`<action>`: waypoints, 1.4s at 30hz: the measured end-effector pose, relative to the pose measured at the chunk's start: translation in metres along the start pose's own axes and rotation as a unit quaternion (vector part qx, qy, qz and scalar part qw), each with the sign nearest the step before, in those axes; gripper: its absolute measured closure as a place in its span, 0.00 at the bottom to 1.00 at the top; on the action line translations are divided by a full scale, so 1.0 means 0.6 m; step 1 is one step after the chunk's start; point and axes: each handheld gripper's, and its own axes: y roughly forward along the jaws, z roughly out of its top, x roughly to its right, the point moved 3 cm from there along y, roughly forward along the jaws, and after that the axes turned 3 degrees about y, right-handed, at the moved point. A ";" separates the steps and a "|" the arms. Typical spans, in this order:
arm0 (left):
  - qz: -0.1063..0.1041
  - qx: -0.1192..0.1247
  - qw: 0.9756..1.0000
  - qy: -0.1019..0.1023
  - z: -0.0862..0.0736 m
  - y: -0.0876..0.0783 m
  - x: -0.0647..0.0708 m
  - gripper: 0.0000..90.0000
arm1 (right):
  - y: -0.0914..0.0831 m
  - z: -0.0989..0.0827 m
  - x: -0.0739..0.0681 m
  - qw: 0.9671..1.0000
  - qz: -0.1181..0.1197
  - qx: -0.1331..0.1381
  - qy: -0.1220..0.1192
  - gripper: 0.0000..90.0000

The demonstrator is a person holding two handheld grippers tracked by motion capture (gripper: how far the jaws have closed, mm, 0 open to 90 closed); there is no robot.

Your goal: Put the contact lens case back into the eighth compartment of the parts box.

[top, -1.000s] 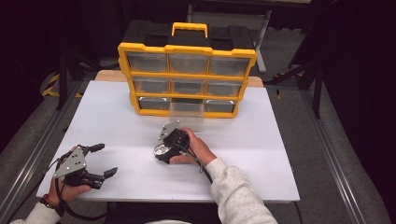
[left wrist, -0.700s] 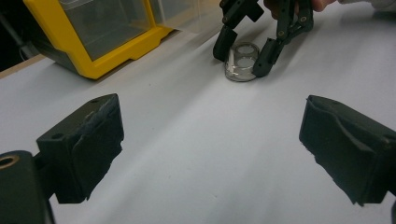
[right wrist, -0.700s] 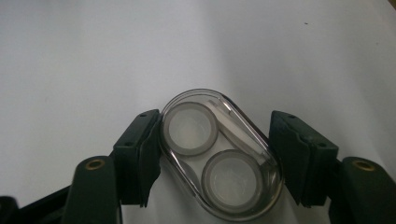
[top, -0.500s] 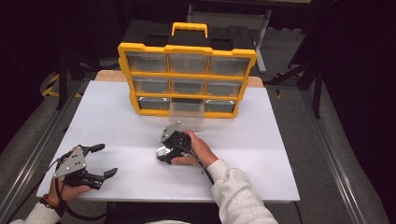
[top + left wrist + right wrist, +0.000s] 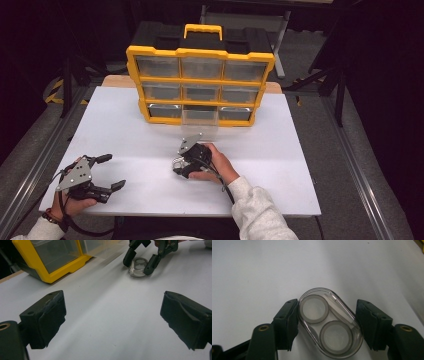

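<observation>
Yellow drawer organizer (image 5: 200,82) behind clear case (image 5: 329,321), white table (image 5: 125,130) beneath.

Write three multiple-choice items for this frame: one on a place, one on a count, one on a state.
1. Where does the clear oval plastic case sit?
A. inside a drawer
B. on the white tabletop, between the right tool's jaws
C. beside the left tool

2. How many round wells show inside the case?
A. one
B. two
C. four

3. How do the left tool's jaws stand?
A. wide apart, with nothing between them
C. shut on the case
B. shut on a drawer

Answers:
1 B, the right gripper view shows the case on the white surface with a black jaw against each side, the jaws having just been closing on it.
2 B, two grey-rimmed circles lie side by side in it.
3 A, the left gripper view shows bare table between its jaws.

The yellow-framed organiser of clear drawers stands at the far edge; its bottom middle drawer is pulled out.
</observation>
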 end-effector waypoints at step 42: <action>-0.003 0.001 1.000 0.001 0.000 0.001 0.001 0.08 | -0.197 0.068 0.099 0.977 -0.185 0.102 0.009 0.41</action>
